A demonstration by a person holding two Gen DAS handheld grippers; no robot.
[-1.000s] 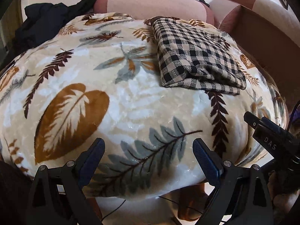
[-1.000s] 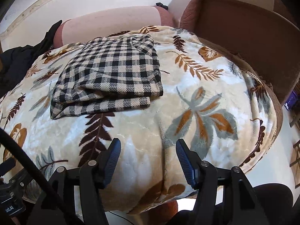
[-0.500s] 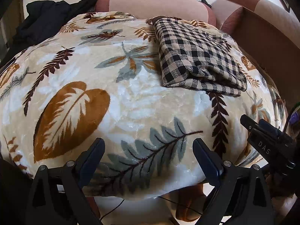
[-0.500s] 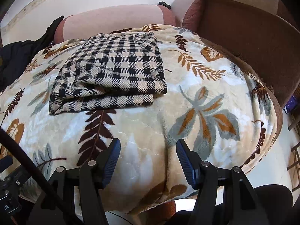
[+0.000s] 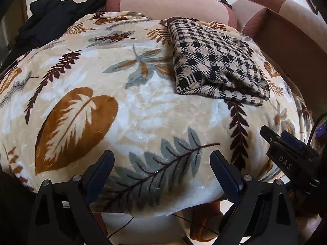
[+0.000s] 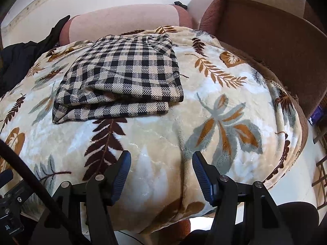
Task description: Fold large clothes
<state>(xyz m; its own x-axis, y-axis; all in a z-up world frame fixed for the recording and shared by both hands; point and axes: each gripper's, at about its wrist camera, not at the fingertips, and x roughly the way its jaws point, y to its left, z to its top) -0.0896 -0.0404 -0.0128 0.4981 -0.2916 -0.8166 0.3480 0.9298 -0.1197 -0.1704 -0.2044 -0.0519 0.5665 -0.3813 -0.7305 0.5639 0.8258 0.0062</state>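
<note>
One folded garment (image 6: 120, 83) (beyond hand-held gripper (image 6: 161, 173)).

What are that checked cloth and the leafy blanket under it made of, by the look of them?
The checked cloth looks like woven fabric, maybe wool or cotton: diagonal twill lines show in the squares, matte. The leafy blanket looks like plush fleece, probably synthetic: fuzzy pile with a soft sheen where light hits.

Bare blanket (image 6: 155, 143) before folded garment (image 6: 122, 81)
</note>
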